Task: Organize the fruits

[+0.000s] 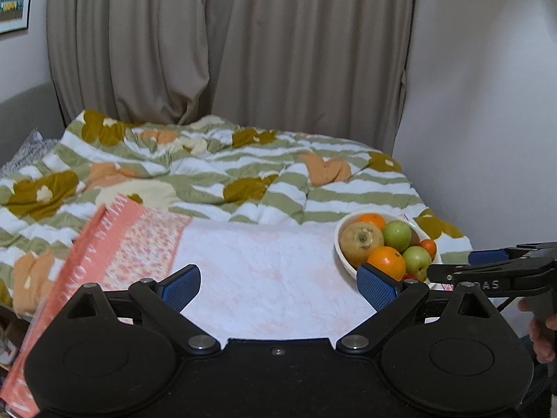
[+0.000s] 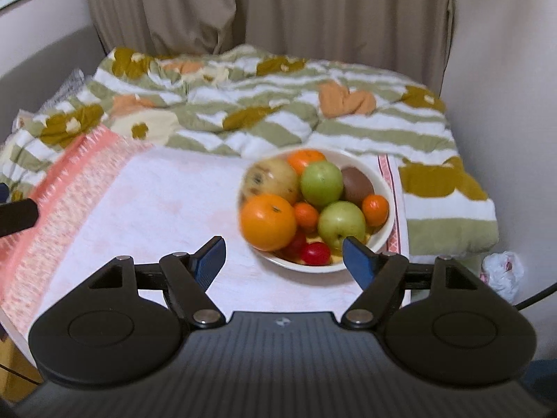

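A cream bowl heaped with fruit stands on a white and pink cloth. It holds a large orange, two green apples, a yellowish pear-like fruit, a kiwi, small tangerines and red fruits. My right gripper is open and empty just in front of the bowl. My left gripper is open and empty over the cloth, left of the bowl. The right gripper also shows at the right edge of the left wrist view.
The cloth lies on a bed with a green, white and orange flowered quilt. Beige curtains hang behind it, a wall stands at the right. A white plastic bag lies on the floor at the right.
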`<action>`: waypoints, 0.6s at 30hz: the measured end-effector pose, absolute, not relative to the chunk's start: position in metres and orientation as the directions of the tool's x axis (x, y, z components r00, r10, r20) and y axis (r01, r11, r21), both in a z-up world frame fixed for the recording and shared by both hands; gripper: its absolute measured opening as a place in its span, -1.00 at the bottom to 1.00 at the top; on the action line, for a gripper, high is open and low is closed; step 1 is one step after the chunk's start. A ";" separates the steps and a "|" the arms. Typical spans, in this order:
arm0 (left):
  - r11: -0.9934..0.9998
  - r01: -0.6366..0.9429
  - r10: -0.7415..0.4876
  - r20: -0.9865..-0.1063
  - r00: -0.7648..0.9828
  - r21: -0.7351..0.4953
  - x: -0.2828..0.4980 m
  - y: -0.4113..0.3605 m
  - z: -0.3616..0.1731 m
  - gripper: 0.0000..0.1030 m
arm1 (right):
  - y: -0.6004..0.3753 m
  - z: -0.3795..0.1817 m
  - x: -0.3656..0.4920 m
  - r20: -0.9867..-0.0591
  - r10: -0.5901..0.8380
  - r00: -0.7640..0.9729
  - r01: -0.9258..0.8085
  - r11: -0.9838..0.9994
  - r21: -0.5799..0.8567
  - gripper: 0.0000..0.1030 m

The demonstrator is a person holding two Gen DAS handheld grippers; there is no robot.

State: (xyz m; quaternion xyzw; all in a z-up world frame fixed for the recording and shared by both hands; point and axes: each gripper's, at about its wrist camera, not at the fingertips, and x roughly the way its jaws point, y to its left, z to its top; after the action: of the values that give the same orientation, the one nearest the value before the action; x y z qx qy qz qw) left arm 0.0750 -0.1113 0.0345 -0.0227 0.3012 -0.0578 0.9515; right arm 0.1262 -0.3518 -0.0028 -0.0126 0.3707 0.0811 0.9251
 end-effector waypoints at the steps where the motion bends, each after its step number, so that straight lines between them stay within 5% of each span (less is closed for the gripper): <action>1: 0.992 0.101 -0.128 -0.560 0.819 -0.079 0.070 -0.106 0.040 0.91 | -0.347 0.004 0.119 -0.678 0.138 0.722 -0.154 0.987 0.038 0.75; 6: 0.992 0.099 -0.127 -0.546 0.828 -0.081 0.048 -0.083 0.059 0.92 | -0.318 0.039 0.078 -0.620 0.118 0.776 -0.114 0.992 0.046 0.99; 18: 0.996 0.090 -0.083 -0.541 0.837 -0.013 0.003 -0.050 0.071 1.00 | -0.279 0.069 0.002 -0.587 0.045 0.808 -0.045 0.999 0.015 1.00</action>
State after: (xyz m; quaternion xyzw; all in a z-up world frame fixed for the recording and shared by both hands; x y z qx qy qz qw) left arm 0.0034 -0.0499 0.0713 0.0066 0.2821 -0.0452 0.9583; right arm 0.0024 -0.2785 0.0686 0.0005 0.3089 0.0236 0.9508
